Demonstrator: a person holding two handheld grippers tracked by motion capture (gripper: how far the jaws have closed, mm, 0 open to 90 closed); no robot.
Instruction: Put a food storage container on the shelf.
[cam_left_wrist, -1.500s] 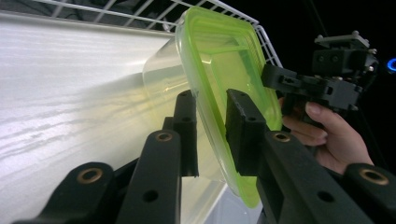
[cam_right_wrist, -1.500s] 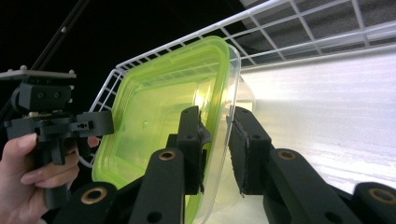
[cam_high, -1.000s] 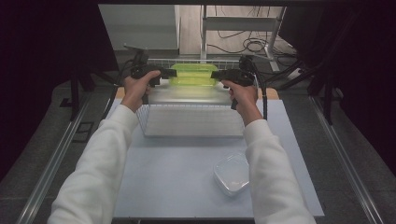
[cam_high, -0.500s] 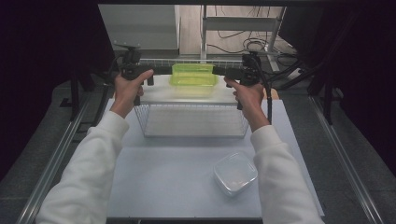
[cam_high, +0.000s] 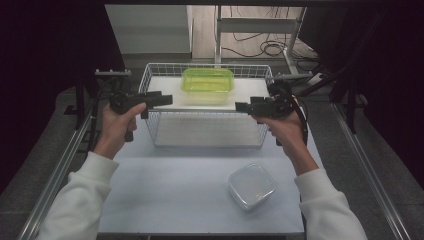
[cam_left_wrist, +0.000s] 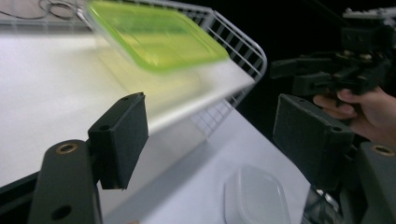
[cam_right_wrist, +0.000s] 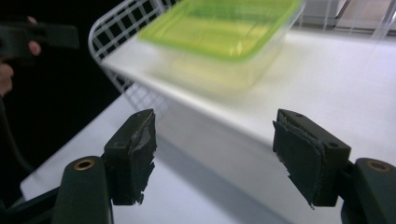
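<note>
A white wire basket (cam_high: 205, 131) stands at the back of the table. A white board (cam_high: 250, 91) lies across its top. On the board rests a clear box with a green lid (cam_high: 207, 85). My left gripper (cam_high: 162, 100) hovers at the board's left end and my right gripper (cam_high: 242, 107) at its right end. The jaws of both have just been opening and stand wide with nothing between them. In the left gripper view the open gripper (cam_left_wrist: 215, 140) looks at the board (cam_left_wrist: 46, 84) and the green lid (cam_left_wrist: 154, 37). The right gripper view has the open gripper (cam_right_wrist: 219, 156) before the green-lidded box (cam_right_wrist: 224, 37).
A clear lidded container (cam_high: 251, 186) sits on the white table (cam_high: 170, 195) at the front right, also in the left gripper view (cam_left_wrist: 254, 196). Metal rails run along both table sides. Cables and frame legs lie beyond the basket.
Both grippers let go of the board's ends, opened wide and drew back toward the person. The board with the green-lidded box stays on the basket.
</note>
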